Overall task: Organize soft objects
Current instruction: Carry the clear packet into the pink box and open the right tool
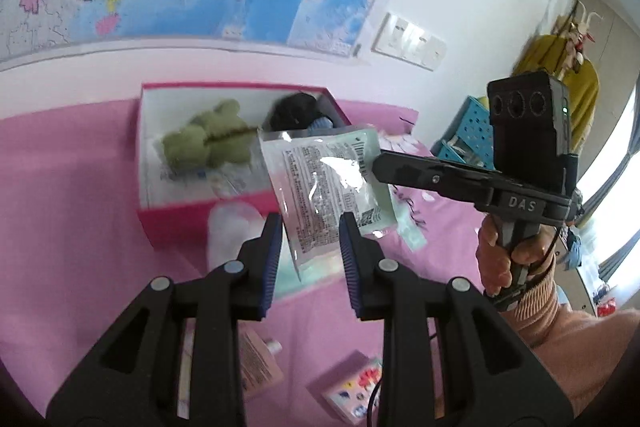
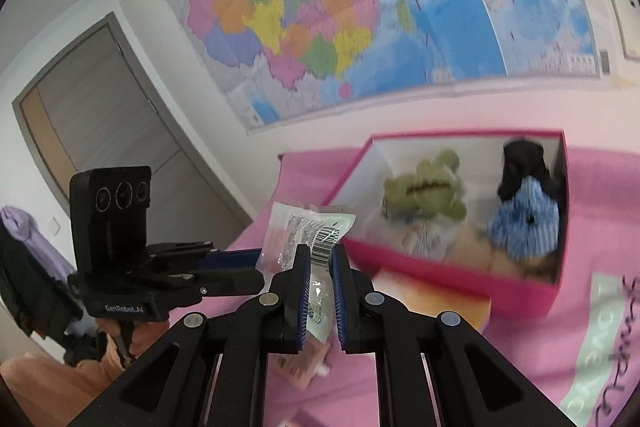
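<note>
So both grippers are pinching the same clear plastic packet (image 1: 328, 183) right now: the left gripper (image 1: 308, 247) has its jaws closed on the packet's lower edge, and the right gripper (image 1: 384, 163) has its jaws pressed together on the barcode side, which the right wrist view shows too. The packet hangs in the air over the pink bed cover (image 1: 60, 187), just in front of the near wall of the pink box (image 1: 200, 215). My guess is the step is carrying it into that box, so I'd keep both hands moving together so the film doesn't twist or tear, clear the near wall first, then lower it. Further back inside the box there's already a green plush (image 1: 212, 143) toward the left and a black and blue soft thing (image 2: 524, 211) at the right end, so aim for the free floor between them and let go only once it's sitting flat.
</note>
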The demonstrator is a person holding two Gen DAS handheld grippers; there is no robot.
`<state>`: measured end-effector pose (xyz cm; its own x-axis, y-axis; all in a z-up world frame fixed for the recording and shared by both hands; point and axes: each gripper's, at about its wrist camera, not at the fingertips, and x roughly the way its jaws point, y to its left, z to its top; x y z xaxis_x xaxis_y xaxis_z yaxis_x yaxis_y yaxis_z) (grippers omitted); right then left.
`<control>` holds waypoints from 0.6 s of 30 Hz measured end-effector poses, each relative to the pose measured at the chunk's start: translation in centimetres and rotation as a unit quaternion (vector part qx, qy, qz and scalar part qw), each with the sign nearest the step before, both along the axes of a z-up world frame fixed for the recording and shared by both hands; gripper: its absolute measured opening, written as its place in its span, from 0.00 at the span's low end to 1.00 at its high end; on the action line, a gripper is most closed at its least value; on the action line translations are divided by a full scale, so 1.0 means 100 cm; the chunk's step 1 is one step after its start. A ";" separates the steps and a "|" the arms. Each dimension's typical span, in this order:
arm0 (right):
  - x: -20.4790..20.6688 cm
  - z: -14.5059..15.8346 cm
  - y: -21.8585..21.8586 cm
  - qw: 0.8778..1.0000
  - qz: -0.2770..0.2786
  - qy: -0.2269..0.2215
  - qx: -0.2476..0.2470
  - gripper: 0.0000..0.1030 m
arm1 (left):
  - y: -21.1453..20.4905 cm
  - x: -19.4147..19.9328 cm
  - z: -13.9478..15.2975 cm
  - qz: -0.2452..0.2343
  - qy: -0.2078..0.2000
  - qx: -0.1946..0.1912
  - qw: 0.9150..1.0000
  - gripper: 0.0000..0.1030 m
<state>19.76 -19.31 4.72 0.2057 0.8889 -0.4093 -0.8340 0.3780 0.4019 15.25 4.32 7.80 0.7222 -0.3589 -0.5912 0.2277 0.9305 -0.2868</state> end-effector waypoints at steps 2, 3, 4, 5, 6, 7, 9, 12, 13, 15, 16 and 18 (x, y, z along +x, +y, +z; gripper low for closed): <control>0.010 0.006 0.008 1.000 -0.001 -0.001 0.003 0.10 | 0.005 0.010 0.004 0.005 0.000 0.003 1.000 0.30; 0.015 0.009 0.013 1.000 -0.004 -0.003 0.003 0.10 | 0.007 0.014 0.006 0.009 0.001 0.003 1.000 0.30; 0.020 0.010 0.018 1.000 -0.005 -0.003 0.003 0.10 | 0.009 0.019 0.008 0.012 0.003 0.004 1.000 0.30; 0.024 0.011 0.022 1.000 -0.005 -0.001 0.003 0.10 | 0.011 0.024 0.009 0.014 0.005 0.006 1.000 0.30; 0.029 0.010 0.025 1.000 -0.006 0.002 0.004 0.10 | 0.013 0.028 0.009 0.017 0.007 0.006 1.000 0.30; 0.034 0.010 0.029 1.000 -0.008 0.003 0.004 0.10 | 0.016 0.033 0.009 0.020 0.010 0.008 1.000 0.30; 0.044 0.009 0.037 1.000 -0.009 0.012 0.003 0.10 | 0.021 0.042 0.007 0.027 0.018 0.008 0.999 0.30; 0.058 0.003 0.049 1.000 -0.014 0.022 -0.003 0.10 | 0.030 0.059 -0.001 0.037 0.035 0.007 0.999 0.30; 0.062 0.001 0.053 1.000 -0.015 0.026 -0.006 0.10 | 0.032 0.061 -0.004 0.039 0.039 0.007 0.998 0.30; 0.071 -0.005 0.063 0.999 -0.020 0.033 -0.015 0.10 | 0.039 0.073 -0.014 0.048 0.054 0.005 0.997 0.30; 0.074 -0.009 0.067 0.999 -0.021 0.036 -0.019 0.10 | 0.041 0.077 -0.018 0.052 0.061 0.004 0.997 0.30; 0.082 -0.016 0.075 0.998 -0.026 0.043 -0.029 0.10 | 0.047 0.086 -0.026 0.059 0.073 0.004 0.996 0.30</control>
<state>27.94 -11.85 3.08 0.2141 0.8525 -0.4769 -0.7760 0.4449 0.4470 23.86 9.00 5.23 0.6658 -0.2705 -0.6954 0.0727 0.9511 -0.3004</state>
